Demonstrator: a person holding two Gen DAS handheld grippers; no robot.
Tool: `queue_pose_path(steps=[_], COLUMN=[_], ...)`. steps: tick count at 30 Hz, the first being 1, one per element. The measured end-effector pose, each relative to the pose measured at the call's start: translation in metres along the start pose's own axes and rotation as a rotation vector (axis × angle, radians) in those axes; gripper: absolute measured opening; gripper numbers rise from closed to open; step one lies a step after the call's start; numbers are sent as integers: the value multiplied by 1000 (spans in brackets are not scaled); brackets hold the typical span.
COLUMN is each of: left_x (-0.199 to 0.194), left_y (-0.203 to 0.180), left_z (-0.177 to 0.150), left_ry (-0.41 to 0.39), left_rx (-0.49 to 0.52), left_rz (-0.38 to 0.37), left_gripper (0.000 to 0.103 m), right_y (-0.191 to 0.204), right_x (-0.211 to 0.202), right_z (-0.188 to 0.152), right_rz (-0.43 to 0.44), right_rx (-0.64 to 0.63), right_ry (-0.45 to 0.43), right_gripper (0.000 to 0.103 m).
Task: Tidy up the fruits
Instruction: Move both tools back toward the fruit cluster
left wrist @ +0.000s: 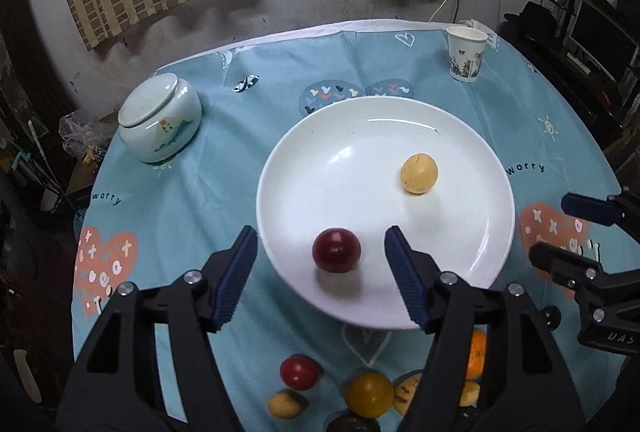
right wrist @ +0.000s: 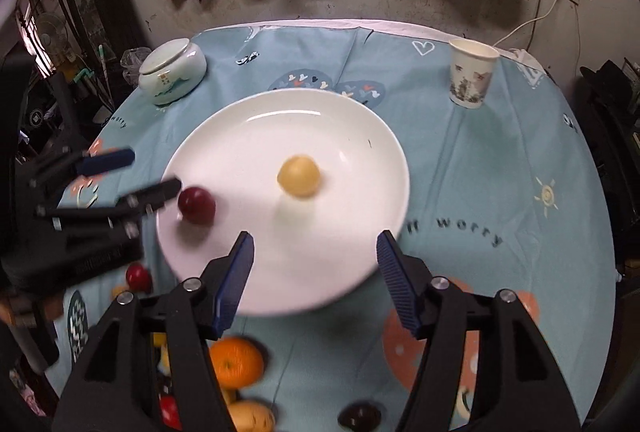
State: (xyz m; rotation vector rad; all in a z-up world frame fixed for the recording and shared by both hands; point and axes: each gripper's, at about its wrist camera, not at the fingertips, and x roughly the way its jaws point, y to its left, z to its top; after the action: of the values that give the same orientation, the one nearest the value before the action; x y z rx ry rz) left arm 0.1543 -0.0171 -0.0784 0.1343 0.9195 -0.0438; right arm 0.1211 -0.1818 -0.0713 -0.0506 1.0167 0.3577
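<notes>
On plate (left wrist: 304, 152): 2 fruits (grippers open).

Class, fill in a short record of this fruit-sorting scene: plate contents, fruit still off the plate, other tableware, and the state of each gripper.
plate: red fruit and yellow fruit, lying apart
off plate: loose fruit on the cloth near the plate's near edge, orange among them
other tableware: lidded jar, paper cup
left gripper: open, empty, jaws either side of the red fruit, not touching
right gripper: open, empty
</notes>
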Motion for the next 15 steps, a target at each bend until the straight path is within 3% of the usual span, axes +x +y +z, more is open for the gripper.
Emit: queue_pose_path(steps=[3,7,11,15], left_x=[-27,-63,-87,-99], left_y=[7,13,11,14], left_z=[-14,-48,-92,-133], left_ry=[-40,-75,-50,2], left_rx=[9,34,96,113], left_rz=[-7,-27,-61,-79], left_gripper=[68,79,79,79], right_y=[-1,-3,12,24], right_x=[-22,-40,-39,-26], right_z=[-33,-89,-143,-165], right_rz=[-32,-15,1,10], right_rx=[-19,3,-49,-54], right_ry=[2,48,119,164], right_gripper=[64,64,64,64])
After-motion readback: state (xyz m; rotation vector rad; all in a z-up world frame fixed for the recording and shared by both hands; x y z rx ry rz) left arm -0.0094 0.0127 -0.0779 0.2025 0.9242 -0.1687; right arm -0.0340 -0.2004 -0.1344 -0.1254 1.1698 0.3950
